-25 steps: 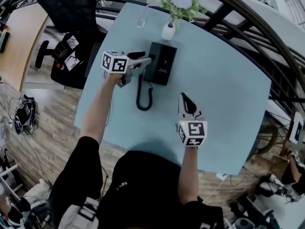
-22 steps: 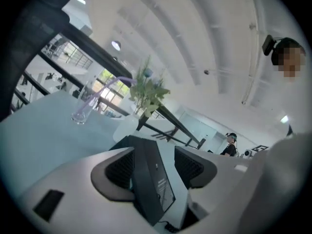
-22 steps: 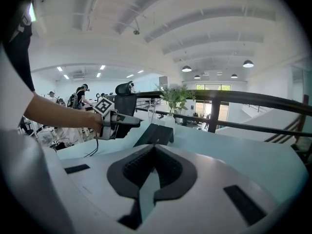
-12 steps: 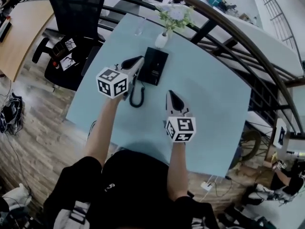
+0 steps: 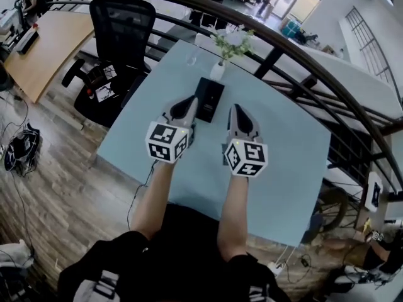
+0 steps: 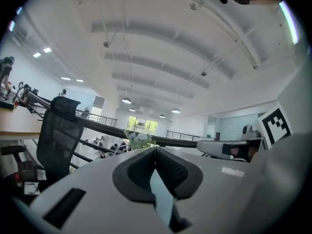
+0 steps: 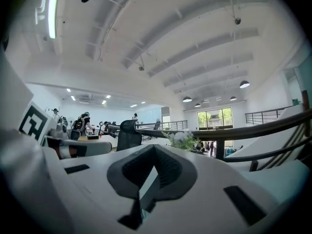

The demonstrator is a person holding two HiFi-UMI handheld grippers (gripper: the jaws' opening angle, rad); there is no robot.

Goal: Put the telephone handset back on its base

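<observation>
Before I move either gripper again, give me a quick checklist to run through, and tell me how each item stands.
1. Left gripper empty: ok, jaws together with nothing between them.
2. Right gripper empty: ok, jaws together on nothing.
3. Handset seated on the telephone: cannot tell, as the left gripper hides the telephone's left side in the head view.
4. Grippers apart from each other: ok, side by side with a gap between them.
5. Vase of flowers upright: ok, standing on the table beyond the telephone.
</observation>
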